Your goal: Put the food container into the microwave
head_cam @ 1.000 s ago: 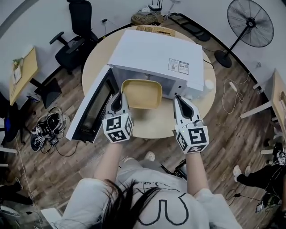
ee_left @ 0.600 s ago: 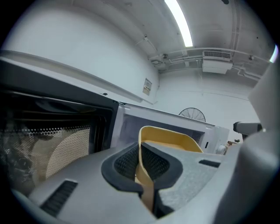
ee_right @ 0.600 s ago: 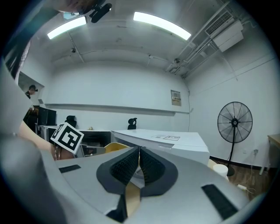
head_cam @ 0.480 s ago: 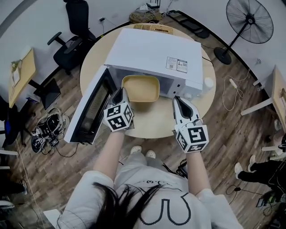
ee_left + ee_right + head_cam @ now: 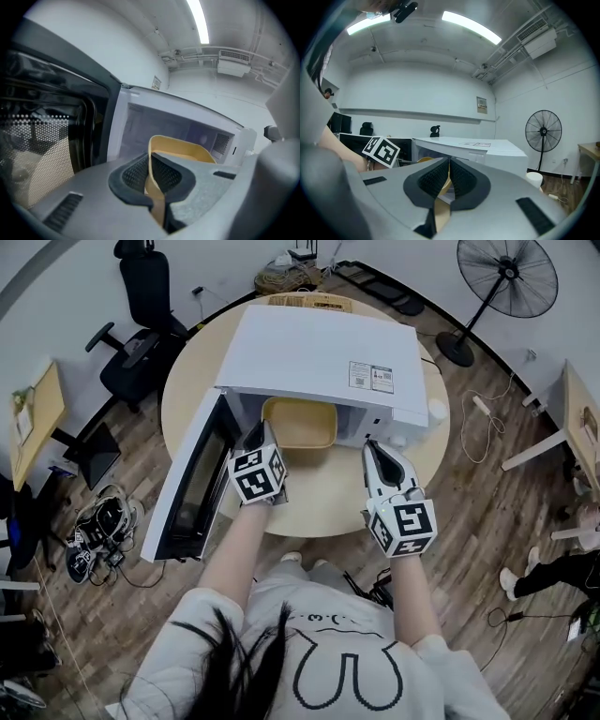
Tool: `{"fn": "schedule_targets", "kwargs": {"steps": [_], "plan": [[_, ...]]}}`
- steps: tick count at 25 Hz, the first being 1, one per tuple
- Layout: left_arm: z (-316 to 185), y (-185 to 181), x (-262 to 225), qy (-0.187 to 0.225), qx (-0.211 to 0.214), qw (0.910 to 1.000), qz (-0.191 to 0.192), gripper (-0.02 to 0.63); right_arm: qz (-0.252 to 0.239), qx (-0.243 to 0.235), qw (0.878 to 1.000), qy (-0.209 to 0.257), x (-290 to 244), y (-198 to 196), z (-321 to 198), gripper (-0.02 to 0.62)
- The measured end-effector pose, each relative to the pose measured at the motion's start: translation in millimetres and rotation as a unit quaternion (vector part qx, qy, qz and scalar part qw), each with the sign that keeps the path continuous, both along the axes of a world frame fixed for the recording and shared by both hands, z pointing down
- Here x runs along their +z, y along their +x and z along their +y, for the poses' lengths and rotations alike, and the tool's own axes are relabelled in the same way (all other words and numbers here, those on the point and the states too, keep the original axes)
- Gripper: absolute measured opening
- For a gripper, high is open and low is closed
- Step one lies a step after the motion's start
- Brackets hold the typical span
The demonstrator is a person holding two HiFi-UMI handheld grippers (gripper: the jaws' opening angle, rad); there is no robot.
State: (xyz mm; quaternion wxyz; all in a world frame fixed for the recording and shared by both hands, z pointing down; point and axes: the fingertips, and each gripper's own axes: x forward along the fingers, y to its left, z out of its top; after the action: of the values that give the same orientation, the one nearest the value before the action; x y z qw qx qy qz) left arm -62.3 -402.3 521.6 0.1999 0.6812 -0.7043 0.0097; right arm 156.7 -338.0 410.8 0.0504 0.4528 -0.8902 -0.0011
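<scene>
The left gripper (image 5: 261,432) has its fingers (image 5: 136,176) pinched narrowly on the left rim of the yellow food container (image 5: 300,423), the thin wall standing upright between the two pads in the left gripper view. The container sits in the open mouth of the white microwave (image 5: 319,352), with its far end inside the cavity and its near edge toward the person; whether it rests on the cavity floor or is held just above it cannot be told. The microwave door (image 5: 192,479) hangs wide open to the left, beside the left gripper. The right gripper (image 5: 372,448) hovers over the round counter (image 5: 319,498) just in front of the microwave's right front corner, apart from the container, its fingers (image 5: 429,180) pressed together and holding nothing. A standing fan (image 5: 506,277) is on the floor well to the right, and an office chair (image 5: 141,296) is behind the counter on the left.
</scene>
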Motion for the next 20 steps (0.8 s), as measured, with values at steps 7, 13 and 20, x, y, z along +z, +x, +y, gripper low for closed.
{"fn": "schedule_targets", "kwargs": {"steps": [7,13,20], "plan": [[-18.9,-7.0,4.1,0.008,0.016,0.9998,0.002,0.018,-0.001,0.018,1.0,0.019,6.2,-11.9,-1.7,0.031],[-34.2,-7.7,11.3,0.005,0.026,0.9996,0.011,0.018,0.0,0.036,0.999,0.037,4.2,-11.8,-3.3,0.031],[-58.4,-6.4,22.4,0.003,0.039,0.9991,0.014,0.018,0.002,0.053,0.997,0.049,13.8,-12.3,-6.4,0.031]]}}
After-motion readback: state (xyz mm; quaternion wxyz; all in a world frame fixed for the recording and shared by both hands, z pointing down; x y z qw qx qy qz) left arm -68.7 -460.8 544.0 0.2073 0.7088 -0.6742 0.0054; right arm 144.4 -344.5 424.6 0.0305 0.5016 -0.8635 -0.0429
